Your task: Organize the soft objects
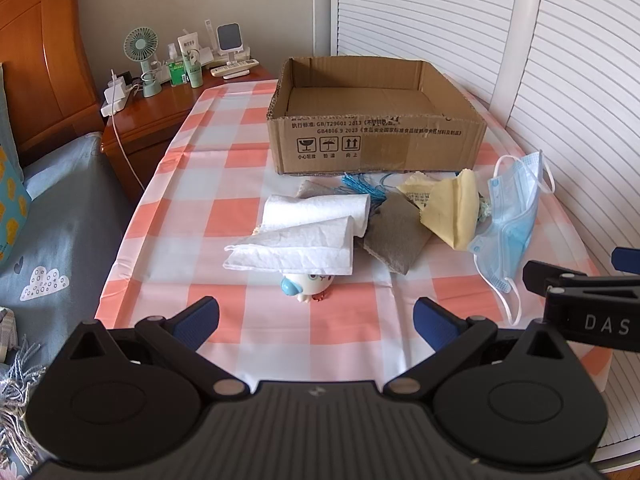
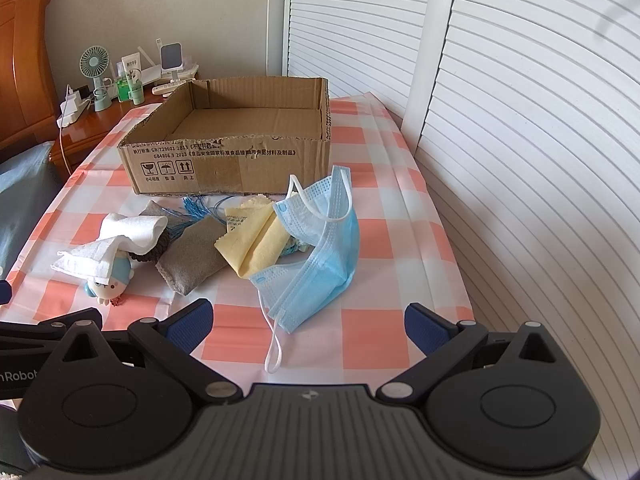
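Observation:
An empty cardboard box stands at the back of the checked table. In front of it lie a white towel, a grey cloth, a yellow cloth, a blue face mask, blue tassel cords and a small blue-and-white toy partly under the towel. My left gripper is open and empty, just before the toy. My right gripper is open and empty, just before the mask.
White louvred doors run along the right side. A wooden nightstand with a fan, bottles and a charger stands at the back left. A bed with a blue cover lies left of the table.

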{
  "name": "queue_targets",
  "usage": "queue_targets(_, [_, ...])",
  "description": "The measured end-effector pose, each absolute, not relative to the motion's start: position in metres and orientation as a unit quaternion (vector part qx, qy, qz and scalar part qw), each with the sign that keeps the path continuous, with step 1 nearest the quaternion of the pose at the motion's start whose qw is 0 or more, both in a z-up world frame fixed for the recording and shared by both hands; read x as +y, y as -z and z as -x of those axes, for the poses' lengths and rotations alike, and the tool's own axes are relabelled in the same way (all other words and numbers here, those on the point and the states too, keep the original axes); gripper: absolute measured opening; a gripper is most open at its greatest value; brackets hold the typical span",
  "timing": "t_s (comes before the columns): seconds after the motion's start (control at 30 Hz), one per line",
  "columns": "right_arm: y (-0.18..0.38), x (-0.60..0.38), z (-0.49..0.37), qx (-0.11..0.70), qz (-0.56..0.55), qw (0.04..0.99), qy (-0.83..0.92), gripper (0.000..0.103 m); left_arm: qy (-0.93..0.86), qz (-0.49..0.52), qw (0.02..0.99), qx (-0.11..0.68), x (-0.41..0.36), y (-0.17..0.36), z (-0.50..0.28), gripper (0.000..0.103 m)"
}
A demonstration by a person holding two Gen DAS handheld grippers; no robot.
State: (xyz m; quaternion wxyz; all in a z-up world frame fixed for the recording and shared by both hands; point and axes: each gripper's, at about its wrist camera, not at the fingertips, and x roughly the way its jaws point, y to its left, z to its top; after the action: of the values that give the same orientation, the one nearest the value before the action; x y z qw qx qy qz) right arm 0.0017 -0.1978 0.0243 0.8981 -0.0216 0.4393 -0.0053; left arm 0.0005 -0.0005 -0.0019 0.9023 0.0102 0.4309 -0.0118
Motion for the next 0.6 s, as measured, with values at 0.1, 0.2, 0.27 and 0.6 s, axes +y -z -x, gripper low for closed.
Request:
queue_targets(0.1, [-0.0254,-0.1979,-0.0016,0.439,0.022,0.898,0.006,0.103,0.011,-0.009,0.902,0.431,0.0,0.0001,0.0003,0.102])
queue_targets(0.2, [-0.0256,-0.1981,-0.0016,0.438,0.022,0.898,0.005,0.103,0.011,-0.01,0.902,0.431,0.0,-0.0003,0.0005,0.102])
queue_targets(0.27, [-0.0259,-0.1982,-0.0016,0.438,0.022,0.899,0.006,0.103,0.011,-0.01,0.902,0.431,-0.0001,0.0002,0.0004,0.102])
queue_targets(0.6, [-0.0263,-0.1992,-0.0023,0.437,0.023,0.899,0.005,0.103,0.01,-0.01,0.903,0.429,0.0002,-0.0006,0.001,0.102])
